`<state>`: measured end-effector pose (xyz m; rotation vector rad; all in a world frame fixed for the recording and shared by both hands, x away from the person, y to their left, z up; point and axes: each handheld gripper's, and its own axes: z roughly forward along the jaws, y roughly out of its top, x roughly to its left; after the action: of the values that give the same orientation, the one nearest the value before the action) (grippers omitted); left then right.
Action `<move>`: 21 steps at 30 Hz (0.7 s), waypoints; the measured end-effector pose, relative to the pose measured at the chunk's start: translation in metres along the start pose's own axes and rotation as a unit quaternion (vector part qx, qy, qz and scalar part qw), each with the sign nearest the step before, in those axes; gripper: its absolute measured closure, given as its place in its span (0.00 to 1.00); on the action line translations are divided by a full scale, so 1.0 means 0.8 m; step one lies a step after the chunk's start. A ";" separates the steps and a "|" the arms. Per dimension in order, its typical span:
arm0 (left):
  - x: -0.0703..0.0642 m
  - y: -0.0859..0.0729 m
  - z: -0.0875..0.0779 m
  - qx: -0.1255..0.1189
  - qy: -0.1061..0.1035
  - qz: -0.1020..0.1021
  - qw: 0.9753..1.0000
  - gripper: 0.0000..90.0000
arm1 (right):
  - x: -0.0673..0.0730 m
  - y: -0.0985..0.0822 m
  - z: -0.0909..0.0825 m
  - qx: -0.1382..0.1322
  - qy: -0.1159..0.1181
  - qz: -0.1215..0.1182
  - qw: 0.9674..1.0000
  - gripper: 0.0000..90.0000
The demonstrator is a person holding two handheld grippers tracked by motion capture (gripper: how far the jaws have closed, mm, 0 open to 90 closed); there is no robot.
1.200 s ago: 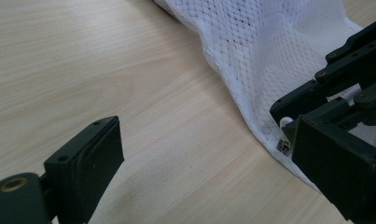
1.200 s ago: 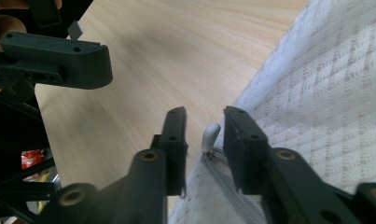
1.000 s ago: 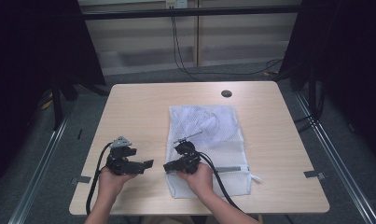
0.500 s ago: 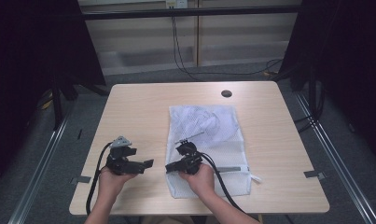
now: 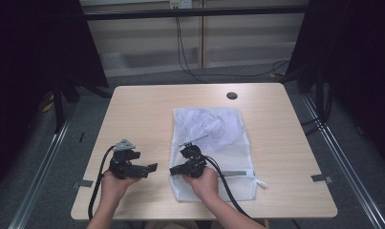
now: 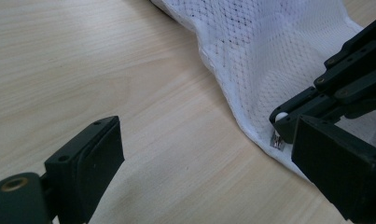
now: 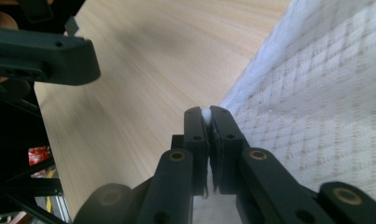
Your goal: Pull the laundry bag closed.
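Observation:
A white mesh bag (image 5: 214, 133) lies flat on the right half of the wooden table (image 5: 142, 109). My right gripper (image 5: 173, 170) is at the bag's near left edge. Its jaws have just been closing and are now shut on a small white piece of that edge (image 7: 206, 112). A little metal zipper tab (image 6: 277, 140) hangs just under the right gripper (image 6: 281, 126). My left gripper (image 5: 152, 168) is held just left of it, open over bare wood, its jaws (image 6: 209, 135) wide apart with nothing between them. One of its fingers (image 7: 50, 51) faces the right gripper (image 7: 206, 114).
A round black hole (image 5: 232, 95) sits near the table's far edge. A grey zipper band (image 5: 238, 172) crosses the bag's near end. Cables trail from both grippers toward the front edge. Dark curtains and metal floor rails flank the table.

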<state>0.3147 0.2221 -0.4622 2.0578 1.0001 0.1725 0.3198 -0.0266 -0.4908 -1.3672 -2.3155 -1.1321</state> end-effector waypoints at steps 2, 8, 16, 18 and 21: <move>-0.002 0.000 0.001 0.000 -0.011 -0.002 1.000 0.10 | -0.001 0.000 -0.005 -0.006 0.009 0.003 1.000 0.96; -0.009 0.001 0.004 -0.001 -0.052 -0.011 0.999 0.11 | -0.001 -0.003 -0.017 -0.035 0.021 0.004 0.999 0.96; -0.017 0.002 0.011 0.005 -0.079 -0.020 0.997 0.11 | 0.000 -0.006 -0.032 -0.061 0.022 -0.002 0.998 0.96; -0.021 0.003 0.013 0.012 -0.087 -0.018 0.996 0.12 | -0.001 -0.005 -0.035 -0.065 0.021 -0.003 0.998 0.96; -0.023 0.003 0.015 0.013 -0.104 -0.024 0.994 0.15 | -0.001 -0.005 -0.038 -0.069 0.020 -0.004 0.997 0.96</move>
<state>0.3091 0.2009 -0.4640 2.0255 0.9262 -0.0785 0.3111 -0.0498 -0.4725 -1.3689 -2.2544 -1.3303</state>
